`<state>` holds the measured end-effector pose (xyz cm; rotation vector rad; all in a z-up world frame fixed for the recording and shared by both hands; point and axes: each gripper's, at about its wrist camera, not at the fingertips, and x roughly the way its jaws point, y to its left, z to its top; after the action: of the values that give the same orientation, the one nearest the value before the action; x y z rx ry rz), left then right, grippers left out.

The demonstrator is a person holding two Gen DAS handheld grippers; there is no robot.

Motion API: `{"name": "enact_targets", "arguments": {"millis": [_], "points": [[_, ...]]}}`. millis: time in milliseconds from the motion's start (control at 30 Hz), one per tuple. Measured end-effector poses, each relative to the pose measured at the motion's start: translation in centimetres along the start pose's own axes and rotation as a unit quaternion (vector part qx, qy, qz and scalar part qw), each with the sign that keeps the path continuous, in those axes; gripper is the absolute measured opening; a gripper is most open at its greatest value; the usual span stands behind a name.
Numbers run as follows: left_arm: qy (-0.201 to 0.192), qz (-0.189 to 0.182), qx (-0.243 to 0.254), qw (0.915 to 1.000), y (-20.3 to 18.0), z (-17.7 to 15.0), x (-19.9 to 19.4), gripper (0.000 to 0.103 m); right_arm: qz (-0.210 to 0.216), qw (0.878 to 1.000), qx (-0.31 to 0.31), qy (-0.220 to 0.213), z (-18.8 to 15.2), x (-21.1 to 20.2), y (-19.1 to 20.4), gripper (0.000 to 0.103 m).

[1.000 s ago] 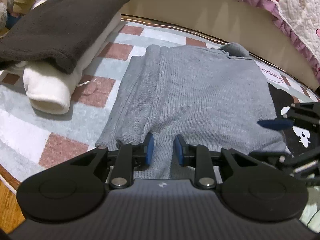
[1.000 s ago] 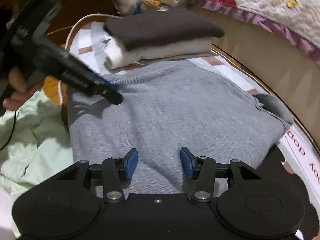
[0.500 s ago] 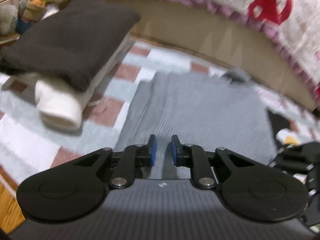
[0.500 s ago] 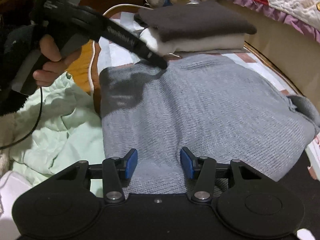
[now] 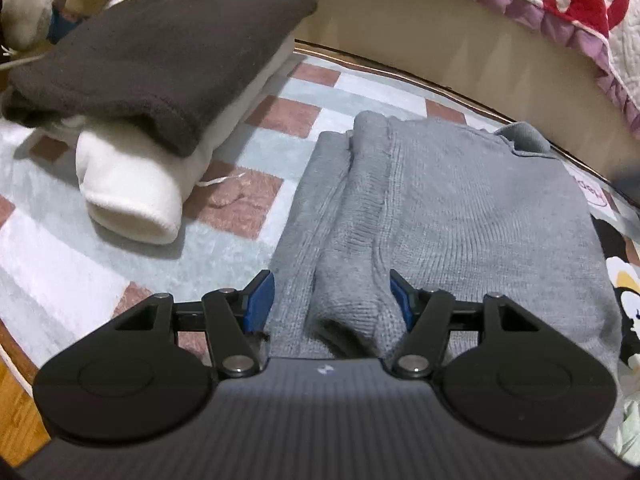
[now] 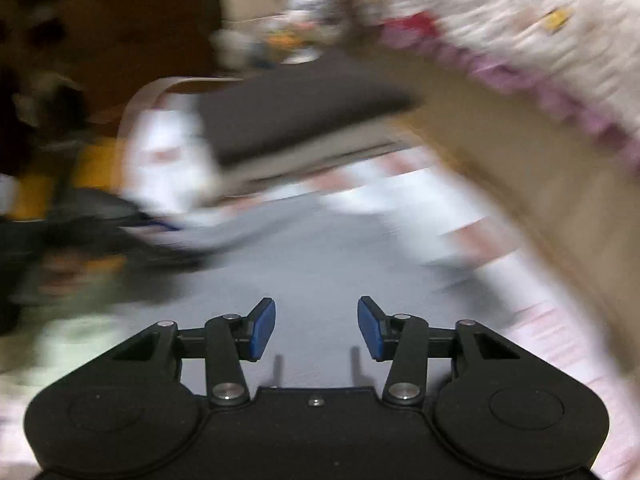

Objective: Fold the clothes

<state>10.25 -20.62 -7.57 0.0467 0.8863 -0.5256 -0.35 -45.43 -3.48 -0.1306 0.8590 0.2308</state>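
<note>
Lying folded on the checked rug (image 5: 120, 248), grey knit sweater (image 5: 472, 216), just beside a stack of a dark grey folded garment (image 5: 160, 52) on a white folded one (image 5: 132, 184), with the bed's quilt (image 5: 580, 8) hanging behind. Hovering low and level over the sweater's near edge, left tool (image 5: 332, 300) spread wide and gripping nothing, a folded ridge of knit lying between its blue pads (image 5: 260, 300). Pointing forward over the sweater in a heavily blurred view, right tool (image 6: 316, 328), likewise parted wide and gripping nothing.
</note>
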Motion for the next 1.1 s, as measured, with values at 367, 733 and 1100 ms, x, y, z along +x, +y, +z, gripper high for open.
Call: {"name": "enact_targets", "arguments": {"millis": [367,733,1100], "points": [[-0.007,-0.032,-0.005,0.9994,0.9,-0.5,-0.5,0.06,-0.123,0.98,-0.103,0.114,2.3,10.9,-8.2,0.051],[-0.001,-0.042,-0.019,0.999,1.1,-0.3,-0.4,0.06,-0.204,0.967,-0.117,0.1,-4.8,7.9,-2.7,0.006],[0.0,-0.049,-0.034,0.9982,1.4,-0.5,-1.0,0.06,-0.12,0.978,0.161,0.054,-6.9,6.5,-7.8,0.011]]}}
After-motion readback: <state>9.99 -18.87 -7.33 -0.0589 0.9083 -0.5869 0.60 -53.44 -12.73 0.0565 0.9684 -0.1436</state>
